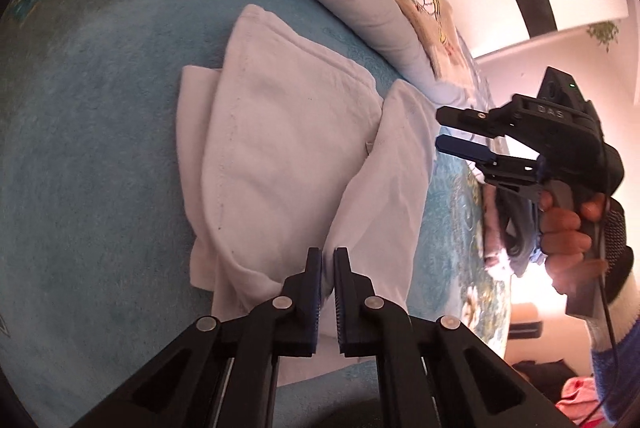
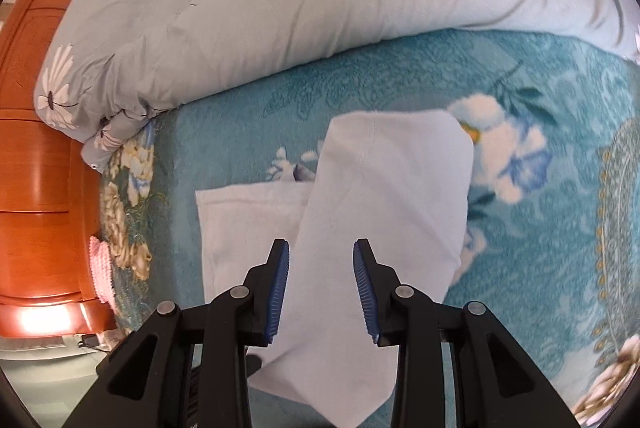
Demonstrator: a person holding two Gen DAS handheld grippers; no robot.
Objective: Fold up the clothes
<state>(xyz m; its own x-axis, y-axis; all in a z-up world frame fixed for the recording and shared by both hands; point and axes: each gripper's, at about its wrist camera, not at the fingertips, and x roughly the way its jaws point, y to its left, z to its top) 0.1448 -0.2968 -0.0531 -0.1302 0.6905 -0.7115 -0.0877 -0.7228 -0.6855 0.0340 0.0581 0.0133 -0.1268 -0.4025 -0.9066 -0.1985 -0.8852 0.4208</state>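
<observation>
Pinching a fold of the white garment [image 1: 288, 148] near its closer edge, the left gripper [image 1: 327, 256] has its jaws nearly together on thin cloth, while the right gripper [image 2: 320, 248] hangs over it with jaws partly apart, gripping nothing. The garment lies half-folded on the teal blanket [image 2: 520, 268]. Risk: so shallow a pinch may slip when lifted, spoiling the fold; the duvet [image 2: 240, 28] close by could snag it.

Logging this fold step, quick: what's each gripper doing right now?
Left gripper: shut on the white garment.
Right gripper: open, holding nothing.
</observation>
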